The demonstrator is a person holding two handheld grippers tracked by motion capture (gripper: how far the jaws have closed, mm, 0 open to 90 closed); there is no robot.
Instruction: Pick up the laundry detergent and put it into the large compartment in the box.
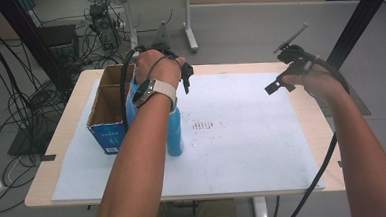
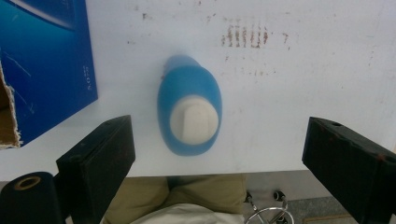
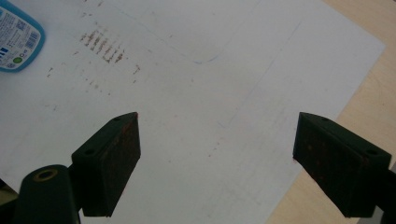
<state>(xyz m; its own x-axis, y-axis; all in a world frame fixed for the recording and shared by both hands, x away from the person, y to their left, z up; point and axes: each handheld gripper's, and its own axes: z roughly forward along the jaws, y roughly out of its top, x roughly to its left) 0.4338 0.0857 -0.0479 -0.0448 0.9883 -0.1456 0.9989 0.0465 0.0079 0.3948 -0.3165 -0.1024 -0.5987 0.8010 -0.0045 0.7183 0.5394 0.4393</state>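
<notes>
A blue bottle (image 1: 175, 134) with a white cap stands upright on the white sheet (image 1: 252, 135), just right of an open cardboard box (image 1: 108, 110) with blue printed sides. My left gripper (image 1: 183, 76) hangs above the bottle, pointing down. In the left gripper view the bottle's cap (image 2: 194, 119) sits between the widely open jaws of my left gripper (image 2: 217, 130), lower than them and touching neither. My right gripper (image 1: 282, 74) is held open over the sheet's far right part. In the right gripper view my right gripper (image 3: 217, 128) holds nothing, and the bottle's label (image 3: 14, 37) is at the top left.
The sheet covers most of a wooden table (image 1: 327, 126). Brown smudge marks (image 1: 202, 124) lie near its middle. The blue box side (image 2: 46, 60) stands close to the left jaw. Cables and equipment (image 1: 101, 28) crowd the floor behind and to the left.
</notes>
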